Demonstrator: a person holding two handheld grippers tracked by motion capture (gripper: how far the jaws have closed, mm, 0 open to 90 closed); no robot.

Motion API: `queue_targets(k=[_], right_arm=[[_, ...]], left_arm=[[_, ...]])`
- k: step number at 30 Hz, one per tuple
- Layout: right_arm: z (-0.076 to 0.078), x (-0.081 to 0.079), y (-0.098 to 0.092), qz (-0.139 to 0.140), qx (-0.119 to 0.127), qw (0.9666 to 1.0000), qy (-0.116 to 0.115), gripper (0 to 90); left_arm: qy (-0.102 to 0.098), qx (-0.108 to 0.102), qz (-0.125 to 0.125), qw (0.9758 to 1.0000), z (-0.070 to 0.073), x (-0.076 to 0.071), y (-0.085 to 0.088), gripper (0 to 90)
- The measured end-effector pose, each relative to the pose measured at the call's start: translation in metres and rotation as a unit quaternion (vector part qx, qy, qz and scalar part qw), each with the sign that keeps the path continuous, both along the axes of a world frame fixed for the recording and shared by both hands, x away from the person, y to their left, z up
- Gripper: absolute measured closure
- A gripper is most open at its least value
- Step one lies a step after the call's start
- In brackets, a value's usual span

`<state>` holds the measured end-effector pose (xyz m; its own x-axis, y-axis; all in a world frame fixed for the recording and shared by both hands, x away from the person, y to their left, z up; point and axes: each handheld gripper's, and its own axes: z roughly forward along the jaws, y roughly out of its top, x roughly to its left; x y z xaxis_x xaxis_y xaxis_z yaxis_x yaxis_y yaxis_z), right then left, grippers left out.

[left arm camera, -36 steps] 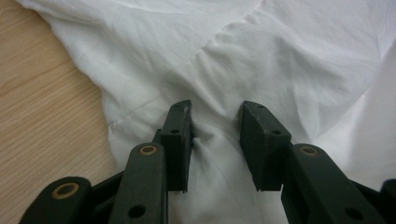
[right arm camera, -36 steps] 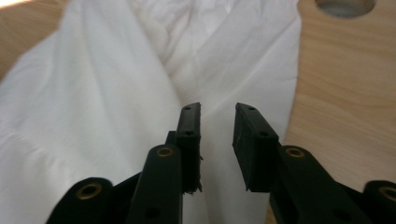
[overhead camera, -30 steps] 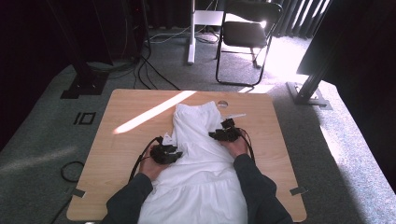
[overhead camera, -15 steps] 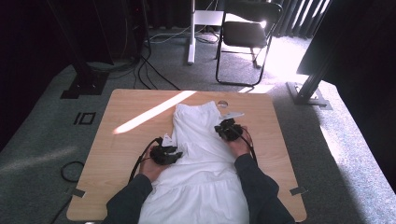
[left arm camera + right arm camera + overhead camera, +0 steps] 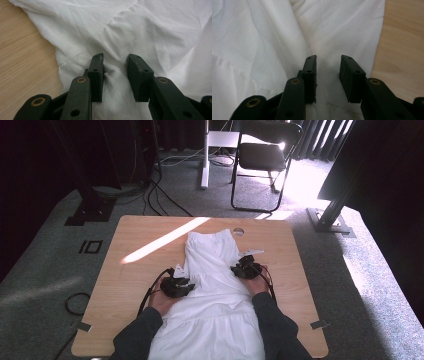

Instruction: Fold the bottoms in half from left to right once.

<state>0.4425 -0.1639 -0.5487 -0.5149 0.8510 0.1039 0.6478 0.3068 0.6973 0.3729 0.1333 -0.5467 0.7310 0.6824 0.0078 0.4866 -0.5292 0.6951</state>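
A white garment (image 5: 212, 270) lies flat on the wooden table (image 5: 135, 270), its narrow top toward the far edge and its wide skirt hanging over the near edge. My left gripper (image 5: 186, 282) rests at the garment's left side by the waist. It is open, and a raised fold of cloth (image 5: 112, 75) sits between its jaws (image 5: 115, 58). My right gripper (image 5: 237, 269) lies on the garment's right side, open (image 5: 328, 60), with flat white cloth (image 5: 262, 37) under and between its jaws. Bare wood (image 5: 402, 37) shows just beyond the hem.
A round hole (image 5: 238, 231) sits in the table beyond the garment's top. A sunlit stripe (image 5: 165, 239) crosses the far left of the table. A black folding chair (image 5: 265, 155), stand bases and cables (image 5: 75, 302) stand on the carpet around the table.
My right gripper has slid a little nearer the person along the garment's right side. The left gripper has stayed about where it was.
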Motion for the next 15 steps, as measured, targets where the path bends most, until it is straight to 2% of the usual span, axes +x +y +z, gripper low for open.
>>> queue_targets(k=[3, 5, 6, 7, 8, 9, 11, 12, 15], right_arm=[[0.001, -0.014, 0.002, 0.007, -0.03, 0.9995, -0.004, 67.9], [0.002, -0.023, 0.003, 0.019, -0.034, 0.9993, 0.0, 68.3], [0.003, -0.029, 0.002, 0.027, -0.026, 0.9992, 0.011, 69.6], [0.003, -0.029, 0.002, 0.027, -0.026, 0.9992, 0.011, 69.6], [0.006, -0.038, 0.003, 0.044, -0.033, 0.9981, 0.026, 71.1], [0.007, -0.039, 0.003, 0.048, -0.037, 0.9977, 0.03, 71.2], [0.008, -0.041, 0.004, 0.049, -0.039, 0.9977, 0.026, 70.9], [0.015, -0.038, 0.006, 0.058, -0.018, 0.9982, -0.006, 69.2], [0.027, -0.024, 0.016, 0.061, 0.01, 0.9977, -0.028, 69.0]], left_arm=[[0.0, 0.006, -0.014, 0.9999, 0.0, -0.013, 0.002, 67.1], [-0.005, 0.009, -0.02, 0.9998, -0.001, -0.025, 0.003, 67.1], [-0.01, 0.008, -0.022, 0.9997, -0.001, -0.031, 0.003, 67.2], [-0.01, 0.008, -0.022, 0.9997, -0.001, -0.031, 0.003, 67.1], [-0.012, 0.005, -0.023, 0.9997, -0.003, -0.042, 0.004, 67.2], [-0.018, 0.004, -0.027, 0.9995, -0.004, -0.05, 0.005, 67.3], [-0.021, 0.002, -0.028, 0.9994, -0.004, -0.053, 0.005, 67.3], [-0.022, 0.001, -0.029, 0.9993, -0.005, -0.054, 0.005, 67.2], [-0.017, -0.005, -0.033, 0.9993, -0.005, -0.052, 0.007, 67.3]])
